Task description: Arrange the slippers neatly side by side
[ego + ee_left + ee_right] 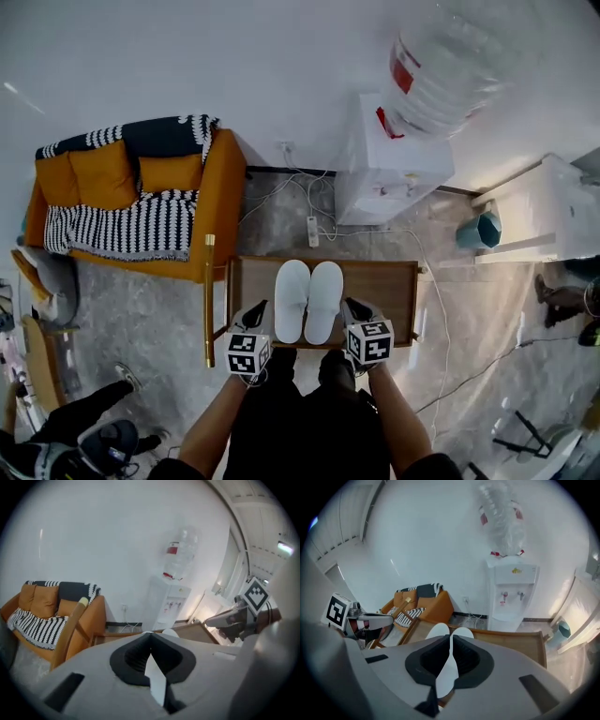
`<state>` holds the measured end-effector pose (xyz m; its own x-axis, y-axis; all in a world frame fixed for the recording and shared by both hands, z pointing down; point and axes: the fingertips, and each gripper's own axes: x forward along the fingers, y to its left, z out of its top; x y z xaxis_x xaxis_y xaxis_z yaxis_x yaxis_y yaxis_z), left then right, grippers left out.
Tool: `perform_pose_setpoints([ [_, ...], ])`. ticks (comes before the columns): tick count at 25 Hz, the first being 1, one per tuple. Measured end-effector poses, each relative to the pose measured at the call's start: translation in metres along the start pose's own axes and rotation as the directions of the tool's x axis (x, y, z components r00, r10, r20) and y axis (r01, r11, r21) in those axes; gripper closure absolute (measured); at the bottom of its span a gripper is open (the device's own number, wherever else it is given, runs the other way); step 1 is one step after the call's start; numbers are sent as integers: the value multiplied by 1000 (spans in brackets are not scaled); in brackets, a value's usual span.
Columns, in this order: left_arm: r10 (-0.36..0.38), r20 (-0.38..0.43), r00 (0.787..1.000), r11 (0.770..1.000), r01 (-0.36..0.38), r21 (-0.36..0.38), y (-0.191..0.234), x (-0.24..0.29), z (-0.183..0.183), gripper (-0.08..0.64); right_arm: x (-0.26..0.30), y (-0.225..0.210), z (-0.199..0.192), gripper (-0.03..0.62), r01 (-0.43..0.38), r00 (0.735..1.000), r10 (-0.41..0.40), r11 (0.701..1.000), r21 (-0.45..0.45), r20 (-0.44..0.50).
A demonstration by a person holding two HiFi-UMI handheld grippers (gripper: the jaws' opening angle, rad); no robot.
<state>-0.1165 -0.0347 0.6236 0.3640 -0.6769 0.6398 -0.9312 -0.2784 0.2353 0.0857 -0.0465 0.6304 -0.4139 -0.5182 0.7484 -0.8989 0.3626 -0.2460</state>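
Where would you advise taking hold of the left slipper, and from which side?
Probably its near end, from the near side: the left slipper lies flat on the table, its inner edge against the right slipper, and that end is free and closest.

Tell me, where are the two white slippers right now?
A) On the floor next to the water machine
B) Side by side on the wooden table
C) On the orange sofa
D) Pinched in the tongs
B: in the head view the two white slippers lie next to each other, toes pointing the same way, on the wooden table.
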Motion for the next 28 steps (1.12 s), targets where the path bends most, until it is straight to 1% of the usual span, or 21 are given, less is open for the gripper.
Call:
perform_pose_setpoints([
  [4, 4, 130, 992, 1000, -6, 17, -14, -27, 51, 545, -33, 7, 41, 569, 13, 993, -9, 999, -37, 121],
  [7, 1, 216, 977, 1000, -5, 16, -22, -51, 87, 545, -57, 12, 68, 572, 16, 978, -6, 999, -47, 207],
  [9, -5, 272, 962, 1000, 1, 14, -29, -71, 109, 545, -74, 18, 85, 574, 14, 965, 1, 998, -54, 263],
  [13, -16, 382, 924, 999, 2, 37, -49, -113, 148, 544, -112, 30, 111, 574, 7, 934, 23, 996, -83, 356],
  [17, -25, 470, 882, 996, -15, 83, -70, -150, 177, 545, -146, 45, 132, 574, -1, 901, 54, 993, -122, 431],
  [19, -19, 512, 859, 995, -35, 96, -80, -168, 188, 545, -163, 52, 141, 574, -1, 878, 69, 990, -143, 473],
  [22, -22, 564, 825, 992, -53, 116, -95, -191, 197, 545, -191, 68, 151, 574, 7, 835, 96, 983, -185, 542],
  [23, -27, 570, 821, 990, -56, 127, -100, -196, 197, 544, -198, 74, 153, 574, 11, 823, 106, 979, -202, 558],
  [24, -31, 569, 822, 988, -60, 141, -104, -199, 195, 544, -204, 80, 153, 574, 12, 815, 117, 976, -218, 568],
  [26, -30, 552, 833, 985, -71, 159, -107, -199, 189, 543, -210, 90, 149, 574, 11, 807, 131, 971, -237, 576],
  [28, -26, 537, 843, 984, -73, 163, -107, -196, 184, 544, -209, 94, 146, 574, 3, 805, 138, 971, -237, 576],
])
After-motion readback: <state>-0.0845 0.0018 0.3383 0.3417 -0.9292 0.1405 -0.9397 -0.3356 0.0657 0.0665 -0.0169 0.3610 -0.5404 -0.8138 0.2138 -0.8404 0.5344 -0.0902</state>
